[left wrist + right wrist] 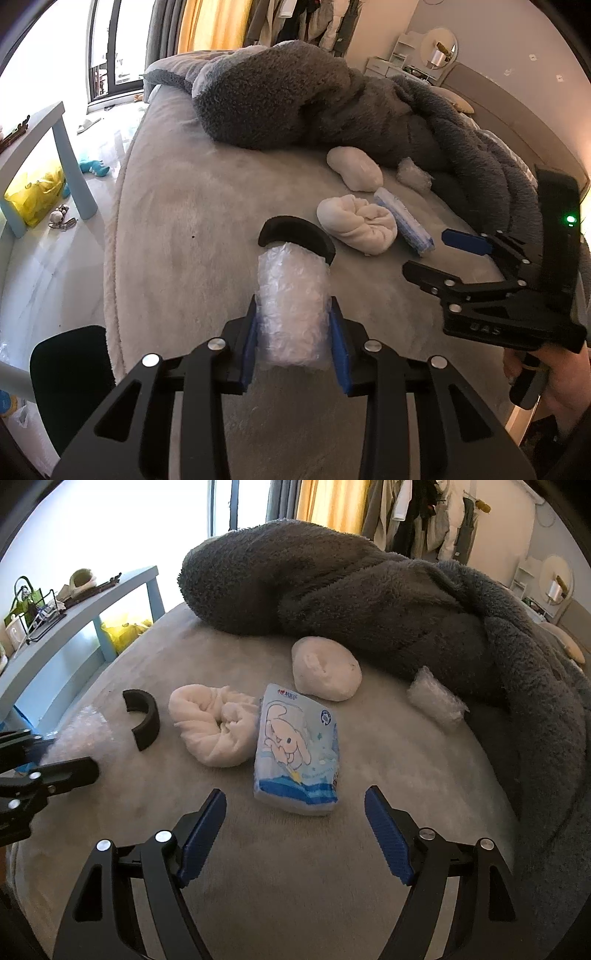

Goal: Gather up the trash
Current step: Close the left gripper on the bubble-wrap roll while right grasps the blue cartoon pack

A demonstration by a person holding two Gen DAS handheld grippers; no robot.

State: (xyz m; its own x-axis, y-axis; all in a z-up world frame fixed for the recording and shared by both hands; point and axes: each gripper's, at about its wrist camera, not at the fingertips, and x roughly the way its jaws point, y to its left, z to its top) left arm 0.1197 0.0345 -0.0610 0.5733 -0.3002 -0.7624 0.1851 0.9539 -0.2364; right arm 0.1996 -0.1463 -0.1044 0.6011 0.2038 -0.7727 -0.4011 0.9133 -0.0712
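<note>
Wrap (291, 306) clamped in left claw (295, 332); crushable, may slip. Right claw (295, 834) released, pack (297, 749) just ahead.

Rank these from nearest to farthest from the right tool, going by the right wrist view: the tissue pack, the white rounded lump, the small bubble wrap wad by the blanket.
1. tissue pack: just ahead of the right tool, centre of the bed.
2. white rounded lump: behind the pack, against the grey blanket.
3. small bubble wrap wad: far right, at the blanket's edge; close to the lump's distance, so this order is tentative.
</note>
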